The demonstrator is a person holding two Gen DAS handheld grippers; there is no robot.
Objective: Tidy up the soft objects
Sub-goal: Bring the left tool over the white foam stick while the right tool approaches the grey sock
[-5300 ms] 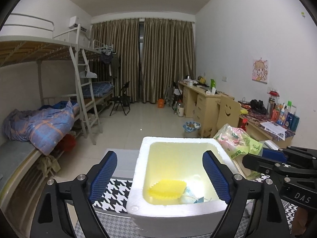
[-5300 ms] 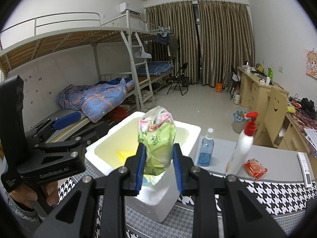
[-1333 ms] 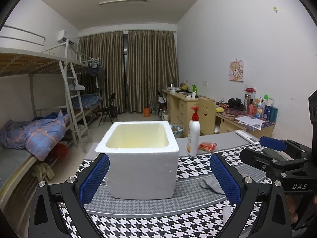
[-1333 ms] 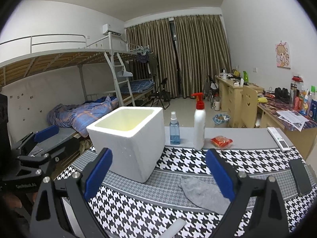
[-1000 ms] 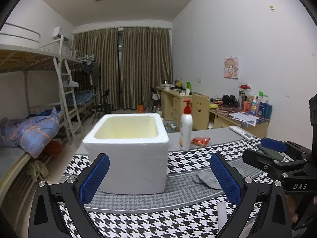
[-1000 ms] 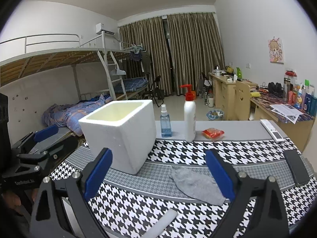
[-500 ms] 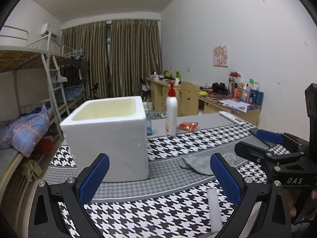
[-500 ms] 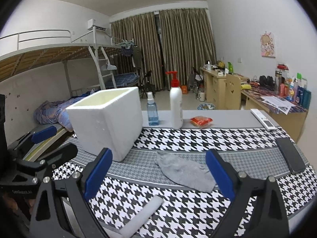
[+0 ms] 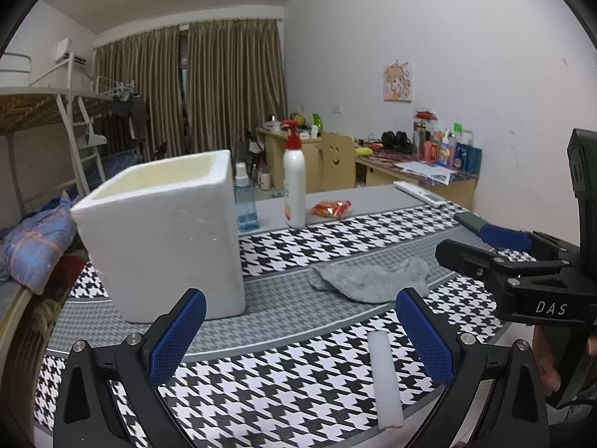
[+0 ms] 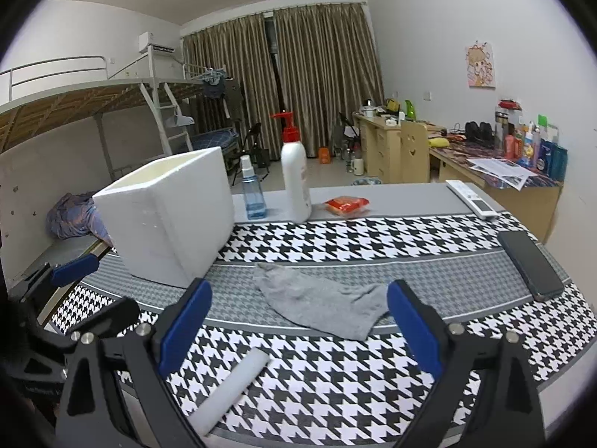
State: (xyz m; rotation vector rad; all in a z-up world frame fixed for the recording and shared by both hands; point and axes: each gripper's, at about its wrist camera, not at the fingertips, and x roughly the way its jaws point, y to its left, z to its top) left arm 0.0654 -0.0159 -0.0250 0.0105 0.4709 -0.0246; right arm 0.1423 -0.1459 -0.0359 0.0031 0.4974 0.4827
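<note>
A white foam box [image 9: 164, 235] stands on the houndstooth tablecloth [image 9: 283, 369]; it also shows in the right wrist view [image 10: 168, 212]. A grey sock [image 10: 321, 304] lies flat on the cloth to the right of the box, also in the left wrist view [image 9: 369, 280]. A white foam stick [image 10: 229, 392] lies near the front edge, also in the left wrist view [image 9: 384, 377]. My left gripper [image 9: 298, 336] is open and empty, low over the cloth. My right gripper [image 10: 298, 321] is open and empty, just in front of the sock.
Behind the box stand a blue spray bottle [image 10: 253, 190] and a white pump bottle [image 10: 294, 171], with a red snack packet [image 10: 347, 203] beside them. A remote [image 10: 472, 194] and a black phone [image 10: 530, 265] lie at the right. A bunk bed [image 10: 112, 112] stands left.
Both grippers have pulled back from the box and dropped lower toward the cloth. The bag that the right gripper held earlier is gone from it; both now stand open.
</note>
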